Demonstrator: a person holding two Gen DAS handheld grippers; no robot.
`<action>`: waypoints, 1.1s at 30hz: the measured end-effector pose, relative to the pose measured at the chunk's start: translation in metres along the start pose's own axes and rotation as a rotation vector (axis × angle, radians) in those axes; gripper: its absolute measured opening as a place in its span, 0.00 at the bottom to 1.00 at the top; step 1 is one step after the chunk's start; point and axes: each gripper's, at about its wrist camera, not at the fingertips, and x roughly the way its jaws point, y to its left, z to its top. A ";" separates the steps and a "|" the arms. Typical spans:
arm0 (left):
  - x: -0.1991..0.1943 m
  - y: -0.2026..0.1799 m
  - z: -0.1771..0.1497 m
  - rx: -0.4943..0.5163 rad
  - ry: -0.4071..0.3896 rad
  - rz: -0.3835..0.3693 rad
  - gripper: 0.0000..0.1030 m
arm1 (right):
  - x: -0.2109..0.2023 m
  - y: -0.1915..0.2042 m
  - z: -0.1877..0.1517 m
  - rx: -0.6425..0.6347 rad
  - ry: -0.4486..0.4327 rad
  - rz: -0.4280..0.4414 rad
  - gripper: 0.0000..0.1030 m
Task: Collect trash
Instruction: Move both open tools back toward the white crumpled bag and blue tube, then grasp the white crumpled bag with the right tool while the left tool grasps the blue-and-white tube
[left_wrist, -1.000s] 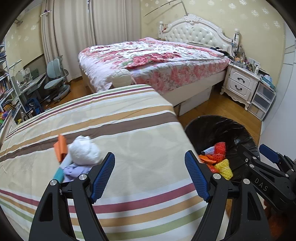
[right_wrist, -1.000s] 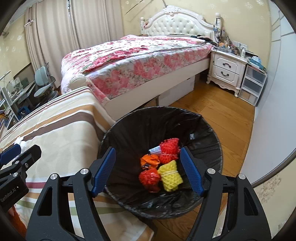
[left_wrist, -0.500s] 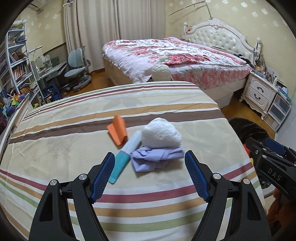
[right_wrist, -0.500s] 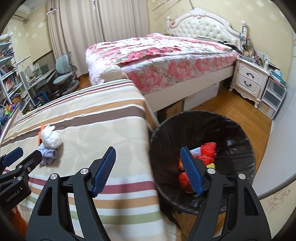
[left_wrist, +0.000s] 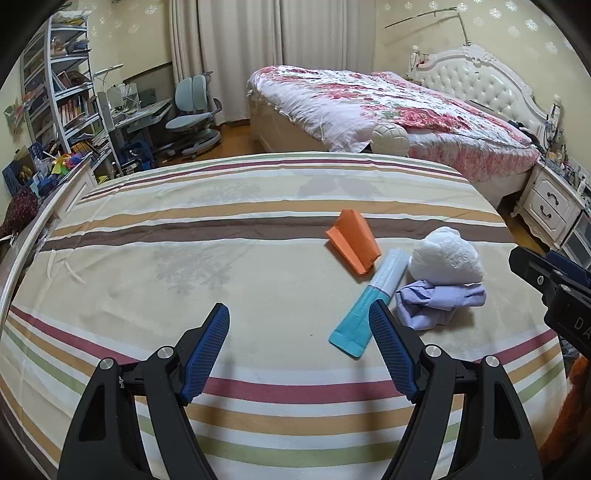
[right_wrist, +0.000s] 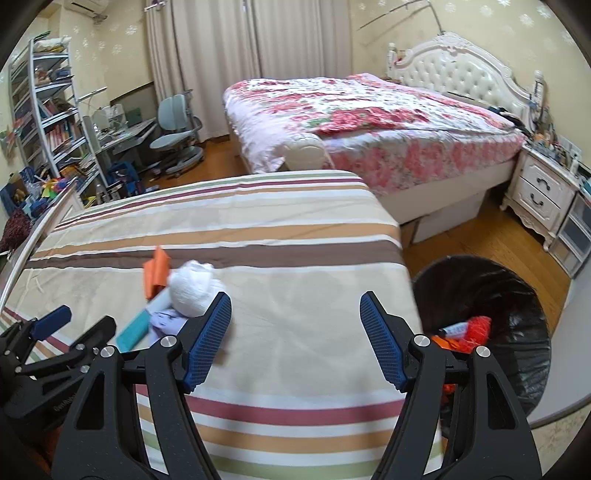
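Jaws on both my grippers spread wide, nothing between the pads. Left gripper (left_wrist: 299, 332) hangs over the striped bed cover (left_wrist: 184, 258); right gripper (right_wrist: 295, 321) sits over the same cover near its edge. Trash pile on the cover: orange folded paper (left_wrist: 352, 240), teal-and-white tube (left_wrist: 369, 301), white wad (left_wrist: 445, 258) touching the lavender crumple (left_wrist: 436, 301). Black-lined bin (right_wrist: 517, 295) on the floor beside the bed, red and orange scraps inside.
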 end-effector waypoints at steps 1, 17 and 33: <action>0.000 0.003 -0.001 -0.007 0.002 0.002 0.73 | 0.002 0.007 0.001 -0.011 0.001 0.011 0.68; 0.010 0.033 -0.002 -0.054 0.027 0.008 0.73 | 0.040 0.055 0.001 -0.094 0.099 0.088 0.45; 0.007 0.021 -0.003 -0.022 0.028 -0.014 0.73 | 0.029 -0.006 0.000 0.017 0.064 -0.033 0.41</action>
